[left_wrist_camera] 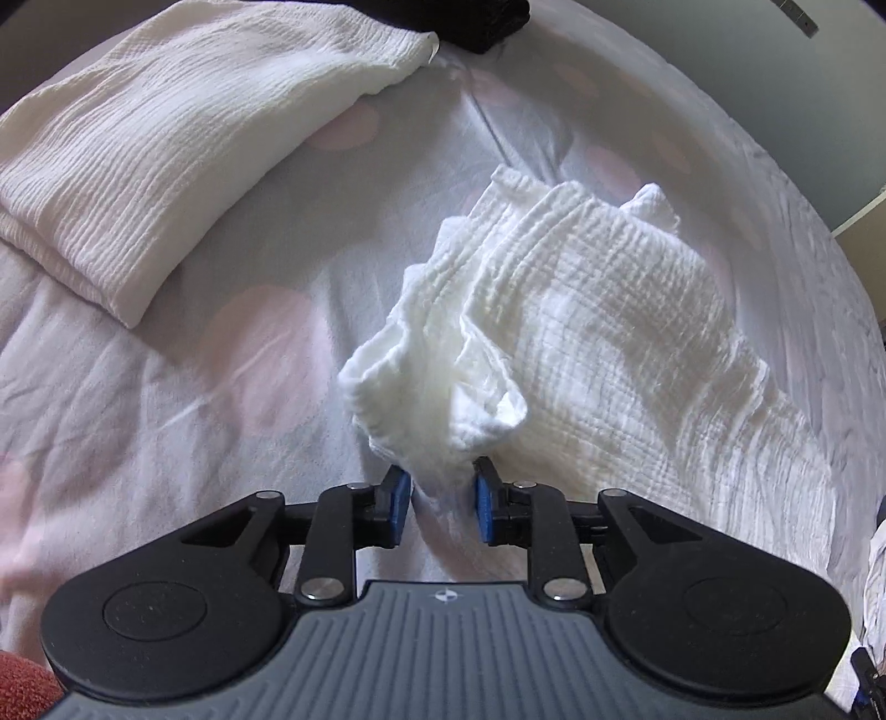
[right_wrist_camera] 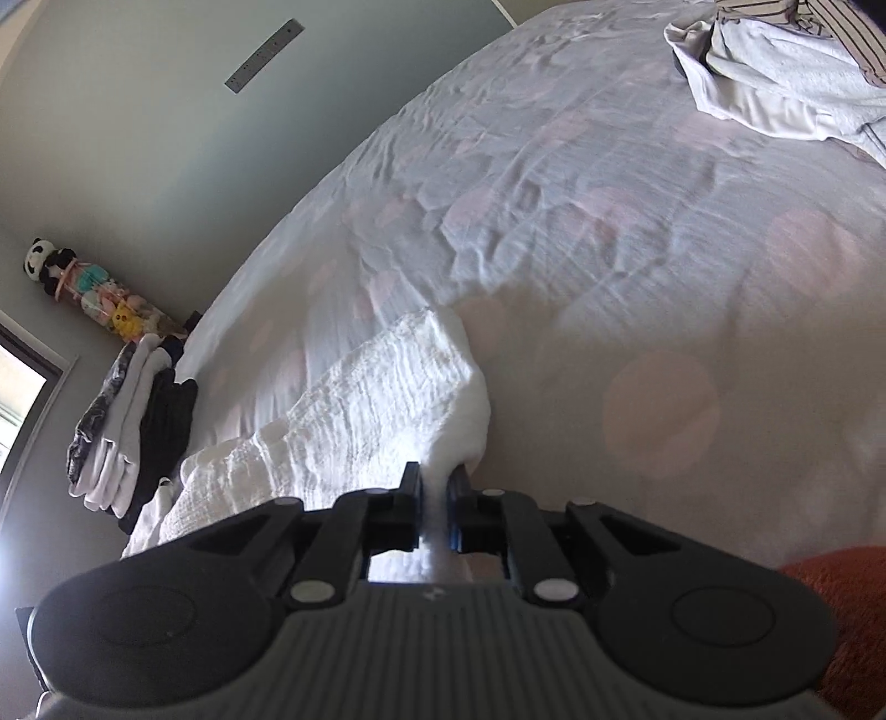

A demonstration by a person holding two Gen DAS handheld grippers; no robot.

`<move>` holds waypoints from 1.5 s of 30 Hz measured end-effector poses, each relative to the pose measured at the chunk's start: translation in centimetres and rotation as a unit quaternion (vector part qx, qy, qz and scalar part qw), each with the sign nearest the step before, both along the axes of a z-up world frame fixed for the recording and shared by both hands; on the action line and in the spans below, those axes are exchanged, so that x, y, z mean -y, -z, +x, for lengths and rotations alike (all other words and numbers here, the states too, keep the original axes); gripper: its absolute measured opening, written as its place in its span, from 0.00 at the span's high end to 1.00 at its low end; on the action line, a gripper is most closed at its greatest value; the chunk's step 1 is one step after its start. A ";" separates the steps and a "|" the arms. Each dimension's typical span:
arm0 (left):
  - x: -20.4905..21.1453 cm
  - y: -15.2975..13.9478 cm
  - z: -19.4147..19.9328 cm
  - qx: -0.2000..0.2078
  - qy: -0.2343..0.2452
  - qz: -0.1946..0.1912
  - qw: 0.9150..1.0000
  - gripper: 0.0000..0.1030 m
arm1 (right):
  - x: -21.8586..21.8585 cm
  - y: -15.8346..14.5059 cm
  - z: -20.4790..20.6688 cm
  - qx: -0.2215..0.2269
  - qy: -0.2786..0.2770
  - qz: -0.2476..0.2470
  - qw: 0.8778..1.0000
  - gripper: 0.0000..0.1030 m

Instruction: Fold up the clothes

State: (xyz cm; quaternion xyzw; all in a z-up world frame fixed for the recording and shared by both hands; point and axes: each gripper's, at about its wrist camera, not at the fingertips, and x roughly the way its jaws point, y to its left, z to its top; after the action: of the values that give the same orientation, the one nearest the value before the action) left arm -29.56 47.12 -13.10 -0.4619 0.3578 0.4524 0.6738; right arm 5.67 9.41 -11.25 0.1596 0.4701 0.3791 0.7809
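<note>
A white crinkled garment [left_wrist_camera: 587, 310] lies partly bunched on the bed. My left gripper [left_wrist_camera: 440, 493] has its jaws on either side of a gathered edge of it, with cloth filling the gap between the blue pads [left_wrist_camera: 400, 498]. In the right wrist view the same white garment [right_wrist_camera: 376, 399] rises in a fold from my right gripper [right_wrist_camera: 436, 498], whose jaws are shut tight on its edge. Both hold the cloth a little above the bed.
A folded white garment [left_wrist_camera: 149, 144] lies at the upper left, a dark item [left_wrist_camera: 487, 22] beyond it. The bedsheet [right_wrist_camera: 637, 232] has pink dots. Unfolded clothes [right_wrist_camera: 775, 72] lie at the far corner. A stack of clothes [right_wrist_camera: 133, 421] stands beside the bed.
</note>
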 end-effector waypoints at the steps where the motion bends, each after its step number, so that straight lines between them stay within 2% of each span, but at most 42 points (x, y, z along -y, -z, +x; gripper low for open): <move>1: 0.0 -0.1 -0.2 -0.001 -0.002 -0.001 1.000 0.66 | 0.2 -0.1 0.0 0.006 0.008 0.005 1.000 0.84; 2: 0.1 -0.3 -0.4 -0.002 -0.005 -0.001 1.000 0.61 | 0.4 -0.2 0.0 0.013 0.015 0.009 1.000 0.77; 3: 0.1 -0.7 -0.5 -0.002 -0.008 0.004 1.000 0.55 | 0.6 -0.3 0.0 0.016 0.019 0.013 1.000 0.64; 5: 0.4 -1.9 -0.7 0.000 -0.013 0.023 1.000 0.46 | 0.5 -0.4 -0.1 0.020 0.012 0.019 1.000 0.62; 7: 0.6 -3.2 -0.8 0.012 -0.012 0.048 0.999 0.44 | -0.1 -0.7 -0.5 0.041 -0.007 0.015 0.999 0.62; 9: 0.7 -4.4 -0.7 0.027 -0.008 0.074 0.997 0.38 | -1.0 -1.4 -1.5 0.080 -0.032 0.001 0.996 0.51; 10: 0.7 -4.9 -0.6 0.037 -0.003 0.089 0.995 0.37 | -1.5 -1.8 -2.0 0.101 -0.045 -0.007 0.994 0.49; 11: 0.7 -5.3 -0.3 0.046 0.006 0.106 0.993 0.33 | -2.1 -2.2 -2.6 0.122 -0.059 -0.014 0.991 0.43; 12: 0.6 -5.6 0.1 0.052 0.017 0.122 0.991 0.31 | -2.6 -2.6 -3.2 0.143 -0.074 -0.021 0.987 0.33; 13: 0.4 -5.8 0.7 0.052 0.031 0.135 0.989 0.31 | -3.2 -2.9 -3.8 0.167 -0.089 -0.025 0.982 0.30; 17: -0.7 -5.8 2.9 0.049 0.077 0.176 0.980 0.31 | -4.8 -4.4 -6.4 0.268 -0.136 0.018 0.954 0.11; 18: -1.1 -5.7 3.4 0.049 0.086 0.184 0.978 0.31 | -5.3 -4.4 -6.6 0.277 -0.139 0.023 0.950 0.08; 22: -2.4 -4.8 5.9 0.040 0.128 0.218 0.967 0.29 | -8.2 -3.6 -6.1 0.269 -0.141 0.027 0.952 0.08; 25: -3.1 -3.8 7.3 0.033 0.155 0.238 0.958 0.27 | -11.0 -2.0 -5.2 0.249 -0.133 -0.007 0.959 0.10; 28: -3.8 -2.1 7.7 0.028 0.169 0.249 0.953 0.26 | -13.2 0.1 -4.3 0.229 -0.128 -0.030 0.964 0.10; 31: -4.4 -0.6 7.6 0.012 0.180 0.265 0.947 0.26 | -14.4 1.9 -3.5 0.190 -0.129 -0.021 0.973 0.10; 33: -5.0 0.2 7.6 0.003 0.188 0.273 0.943 0.22 | -15.2 2.5 -3.4 0.187 -0.133 -0.022 0.973 0.10; 35: -5.8 0.7 7.8 -0.003 0.187 0.271 0.944 0.16 | -15.9 3.1 -3.4 0.187 -0.140 -0.022 0.972 0.10; 39: -6.9 1.9 7.4 0.007 0.173 0.236 0.956 0.15 | -17.8 4.8 -3.4 0.167 -0.177 -0.045 0.969 0.10; 43: -6.7 2.4 7.5 -0.003 0.185 0.240 0.953 0.13 | -18.6 5.8 -3.3 0.151 -0.196 -0.059 0.967 0.10; 44: -6.5 2.4 7.6 -0.003 0.186 0.242 0.952 0.15 | -18.7 6.0 -3.2 0.147 -0.196 -0.059 0.968 0.09; 45: -6.4 2.4 7.7 -0.002 0.191 0.243 0.951 0.20 | -18.7 6.0 -3.1 0.145 -0.197 -0.058 0.968 0.08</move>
State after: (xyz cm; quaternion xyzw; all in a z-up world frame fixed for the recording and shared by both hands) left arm -21.88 53.57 -15.51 -0.2066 0.3197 0.3891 0.8389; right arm 2.54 28.08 -17.30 -0.0379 0.3952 0.5165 0.7587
